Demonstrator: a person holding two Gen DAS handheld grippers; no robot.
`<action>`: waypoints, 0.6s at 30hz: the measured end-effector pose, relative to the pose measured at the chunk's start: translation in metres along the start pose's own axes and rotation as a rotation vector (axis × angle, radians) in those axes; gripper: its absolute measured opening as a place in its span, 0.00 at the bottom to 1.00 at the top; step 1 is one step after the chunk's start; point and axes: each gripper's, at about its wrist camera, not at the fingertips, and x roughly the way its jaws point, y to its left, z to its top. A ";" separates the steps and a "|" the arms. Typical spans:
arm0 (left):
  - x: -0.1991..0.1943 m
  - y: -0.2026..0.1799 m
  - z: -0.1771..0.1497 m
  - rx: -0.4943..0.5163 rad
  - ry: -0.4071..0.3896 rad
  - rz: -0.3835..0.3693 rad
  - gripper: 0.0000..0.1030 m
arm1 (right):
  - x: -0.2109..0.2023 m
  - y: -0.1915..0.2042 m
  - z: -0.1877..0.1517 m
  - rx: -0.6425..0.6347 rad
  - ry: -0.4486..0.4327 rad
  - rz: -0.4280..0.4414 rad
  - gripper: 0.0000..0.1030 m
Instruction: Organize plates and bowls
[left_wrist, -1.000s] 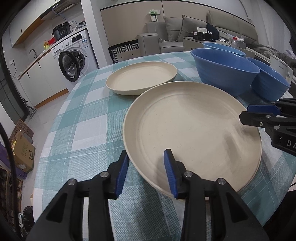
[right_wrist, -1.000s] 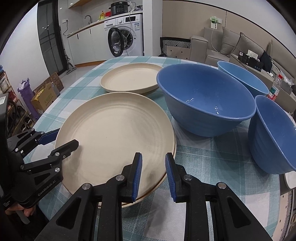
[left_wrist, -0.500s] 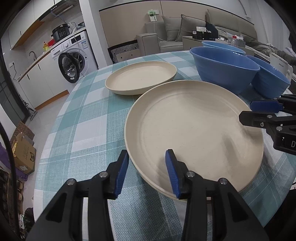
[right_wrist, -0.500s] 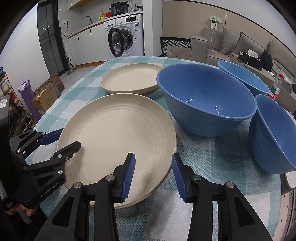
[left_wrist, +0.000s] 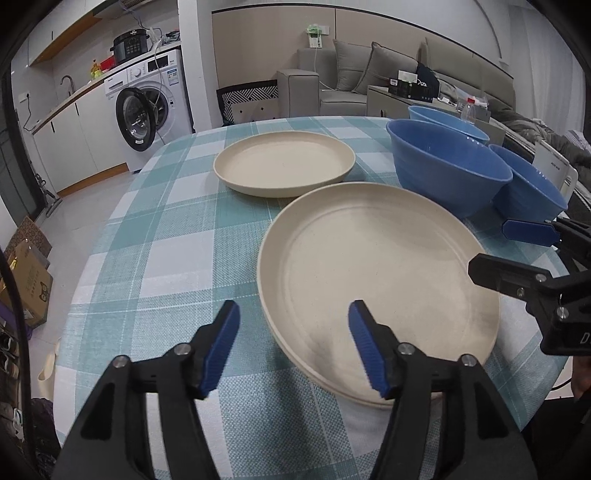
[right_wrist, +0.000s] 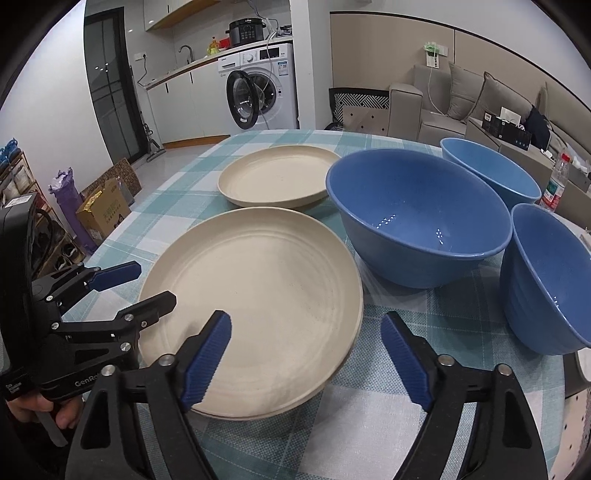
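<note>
Table: a round table (left_wrist: 155, 236) under a teal-and-white checked cloth carried all the dishes.
Near plates: a cream plate (left_wrist: 376, 273) lay at the near edge of the table, between the two grippers; a second rim showing just beneath its near edge suggested it sat on another plate of the same kind.
Far plate: a second cream plate (left_wrist: 284, 164) lay alone farther back on the cloth, apart from the near one.
Big bowl: a large blue bowl (right_wrist: 417, 218) stood upright just to the right of the near plate.
Smaller bowls: one blue bowl (right_wrist: 487, 170) stood behind the big one, and another (right_wrist: 546, 277) stood to its right near the table's edge.
Left gripper: the left gripper (left_wrist: 293, 347) hung over the plate's near left rim, its jaws opening; the rim sat between the blue pads (left_wrist: 364, 347), which did not press on it.
Right gripper: the right gripper (right_wrist: 306, 360) hung over the plate's near right rim, its jaws spreading wide on either side of the rim without touching it.
Hand: a hand (right_wrist: 44, 408) gripped the left gripper's handle at the lower left of the right wrist view.
</note>
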 end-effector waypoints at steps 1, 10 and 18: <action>-0.004 0.001 0.001 -0.004 -0.010 0.001 0.74 | -0.002 0.000 0.001 0.003 -0.002 0.007 0.86; -0.030 0.010 0.014 -0.022 -0.060 -0.043 1.00 | -0.029 -0.002 0.019 0.017 -0.077 0.024 0.99; -0.037 0.019 0.026 -0.037 -0.095 -0.004 1.00 | -0.050 -0.001 0.044 -0.006 -0.140 0.032 0.99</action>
